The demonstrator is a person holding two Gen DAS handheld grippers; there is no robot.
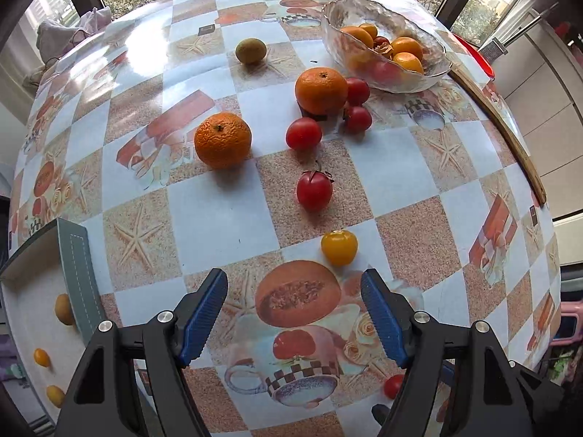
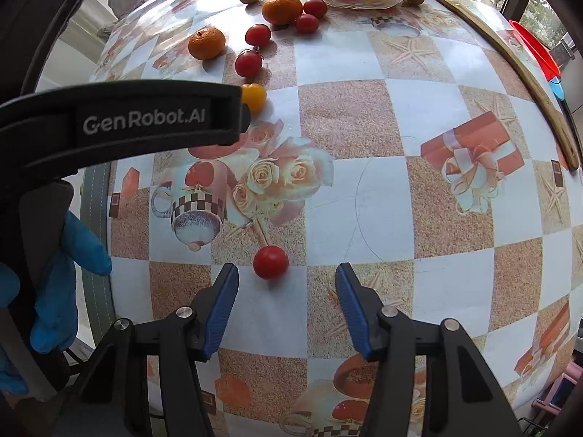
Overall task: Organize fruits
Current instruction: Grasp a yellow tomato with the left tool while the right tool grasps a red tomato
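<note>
Loose fruit lies on the patterned table (image 1: 226, 215). My left gripper (image 1: 294, 284) is open and empty, just short of a yellow tomato (image 1: 339, 247). Beyond it lie a red tomato (image 1: 314, 191), two oranges (image 1: 223, 140) (image 1: 320, 90), more red tomatoes (image 1: 303, 133) and a green kiwi (image 1: 250, 50). A glass bowl (image 1: 433, 73) at the far right holds oranges and tomatoes. My right gripper (image 2: 287, 273) is open and empty, with a small red tomato (image 2: 270, 262) just ahead between its fingertips, nearer the left one.
A grey box (image 1: 78, 266) at the left table edge holds small yellow fruits (image 1: 63, 309). A wooden strip (image 1: 510, 134) runs along the right edge. The left gripper's body (image 2: 120, 123) and a blue-gloved hand (image 2: 58, 284) fill the right wrist view's left side.
</note>
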